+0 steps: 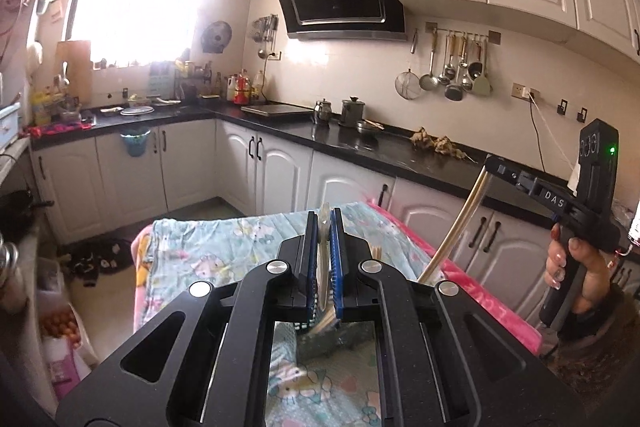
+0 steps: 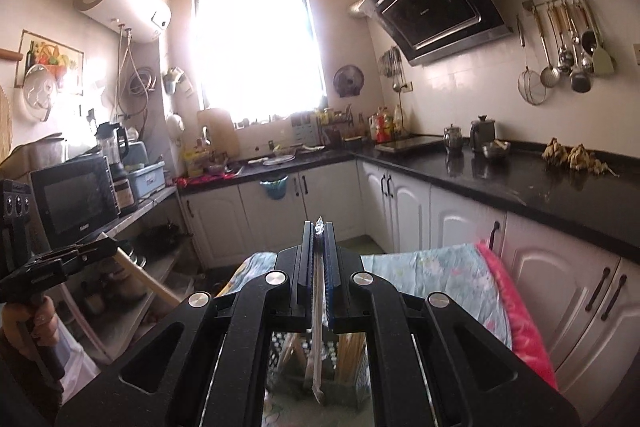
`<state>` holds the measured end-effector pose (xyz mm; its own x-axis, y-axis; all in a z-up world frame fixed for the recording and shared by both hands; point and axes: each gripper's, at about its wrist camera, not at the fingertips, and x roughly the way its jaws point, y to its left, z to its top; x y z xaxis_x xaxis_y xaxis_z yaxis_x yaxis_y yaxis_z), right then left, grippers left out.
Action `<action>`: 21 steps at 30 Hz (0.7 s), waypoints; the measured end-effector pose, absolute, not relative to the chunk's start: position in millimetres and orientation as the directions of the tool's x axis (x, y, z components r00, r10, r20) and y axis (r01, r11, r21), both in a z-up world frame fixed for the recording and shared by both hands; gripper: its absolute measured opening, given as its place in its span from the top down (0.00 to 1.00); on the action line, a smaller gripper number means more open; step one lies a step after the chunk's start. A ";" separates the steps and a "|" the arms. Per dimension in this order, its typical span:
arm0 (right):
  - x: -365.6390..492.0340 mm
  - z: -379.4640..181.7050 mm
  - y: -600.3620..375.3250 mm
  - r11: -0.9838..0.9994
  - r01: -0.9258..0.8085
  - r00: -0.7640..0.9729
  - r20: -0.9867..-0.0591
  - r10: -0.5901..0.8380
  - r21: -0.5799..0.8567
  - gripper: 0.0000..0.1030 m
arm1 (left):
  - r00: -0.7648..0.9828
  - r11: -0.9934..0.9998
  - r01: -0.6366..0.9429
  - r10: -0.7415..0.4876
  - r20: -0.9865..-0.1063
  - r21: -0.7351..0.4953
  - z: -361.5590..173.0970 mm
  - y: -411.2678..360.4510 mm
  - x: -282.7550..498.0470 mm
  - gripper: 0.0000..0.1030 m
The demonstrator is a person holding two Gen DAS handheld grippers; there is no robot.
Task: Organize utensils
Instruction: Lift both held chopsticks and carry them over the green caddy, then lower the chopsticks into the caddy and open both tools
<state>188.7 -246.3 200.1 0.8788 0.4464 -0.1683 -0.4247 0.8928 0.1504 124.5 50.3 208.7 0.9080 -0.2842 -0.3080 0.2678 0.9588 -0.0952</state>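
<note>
Two wrapped utensils are held up, one per gripper. The left gripper [image 1: 325, 227] has its jaws pinching a pale flat utensil [image 1: 322, 259]; the right gripper [image 2: 319, 239] has its jaws pressed on a slim plastic-sleeved chopstick pair [image 2: 317, 307], probably aimed at the dark perforated utensil basket [image 2: 320, 367] below, which holds bamboo chopsticks [image 2: 349, 355] upright. Underneath lies a soft floral quilted cloth [image 2: 432, 275] with a pink edge.

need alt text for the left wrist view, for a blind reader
The left gripper is shut on a wrapped utensil above a table under a floral cloth. At right, the right gripper holds another long wrapped utensil at a slant. Behind are white cabinets and a black counter.
</note>
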 end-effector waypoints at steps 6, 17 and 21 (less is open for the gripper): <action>201.2 216.0 -238.7 0.904 -0.414 0.894 -0.139 0.426 0.106 0.96 | 0.910 0.963 0.251 -0.269 -0.314 -0.097 209.4 46.9 145.4 0.97; 234.3 199.8 -220.0 0.911 -0.409 0.898 -0.154 0.413 0.058 0.96 | 0.894 0.966 0.236 -0.259 -0.365 -0.107 179.5 35.8 181.4 0.97; 243.2 184.6 -210.5 0.909 -0.415 0.892 -0.176 0.416 0.045 0.96 | 0.883 0.965 0.239 -0.262 -0.390 -0.109 166.1 32.6 193.2 0.97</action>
<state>243.2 -210.5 184.6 0.8920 0.4164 -0.1759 -0.4153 0.9086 0.0449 193.2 32.6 166.1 0.8826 -0.2622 -0.3902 0.2385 0.9650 -0.1089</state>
